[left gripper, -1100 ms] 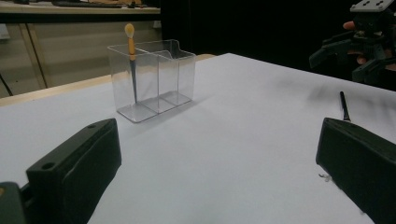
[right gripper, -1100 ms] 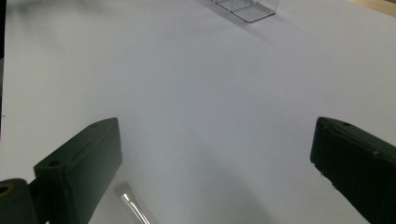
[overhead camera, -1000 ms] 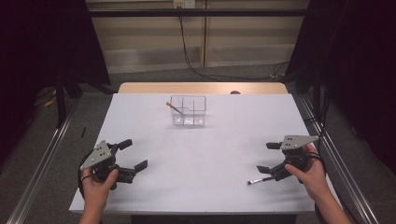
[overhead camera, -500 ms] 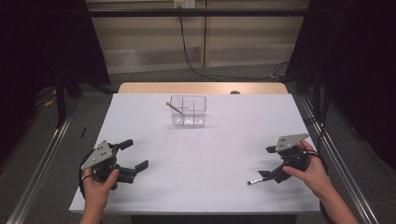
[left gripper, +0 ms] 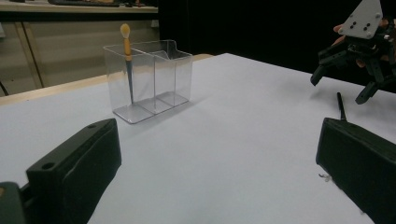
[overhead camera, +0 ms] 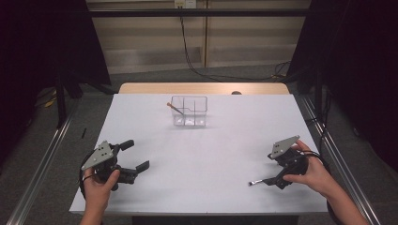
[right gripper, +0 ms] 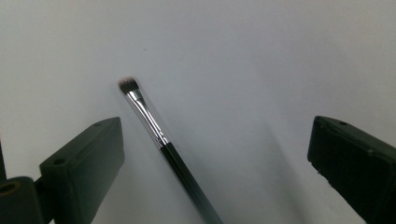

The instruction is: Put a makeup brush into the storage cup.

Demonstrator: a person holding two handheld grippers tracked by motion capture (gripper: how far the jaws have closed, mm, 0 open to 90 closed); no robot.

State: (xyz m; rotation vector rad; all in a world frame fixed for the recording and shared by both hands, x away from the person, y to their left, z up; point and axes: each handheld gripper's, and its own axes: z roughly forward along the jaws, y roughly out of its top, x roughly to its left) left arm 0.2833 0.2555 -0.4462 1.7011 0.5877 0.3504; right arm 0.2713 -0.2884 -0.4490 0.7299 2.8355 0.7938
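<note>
- right gripper (overhead camera: 274,169) at 4 o'clock on the white table (overhead camera: 211,150), tipped down over a slim black-handled makeup brush with silver ferrule (overhead camera: 259,182), jaws spread wide, nothing pinched
- right gripper view: the brush (right gripper: 159,140) lies flat on the table between the two black jaws, closer to the left jaw, dark bristle tip pointing to 11 o'clock, no jaw touching it
- left gripper (overhead camera: 132,157) at 8 o'clock on the table, held in a hand (overhead camera: 96,187), jaws spread apart, empty
- clear plastic divided organizer box (overhead camera: 189,111) at 12 o'clock, far side of the table, well apart from both grippers
- orange-handled brush with pale tip (left gripper: 126,60) stands tilted in the box's end compartment, tip above the rim
- left gripper view: the black brush (left gripper: 341,106) lies at 3 o'clock, under the right gripper (left gripper: 343,63)
</note>
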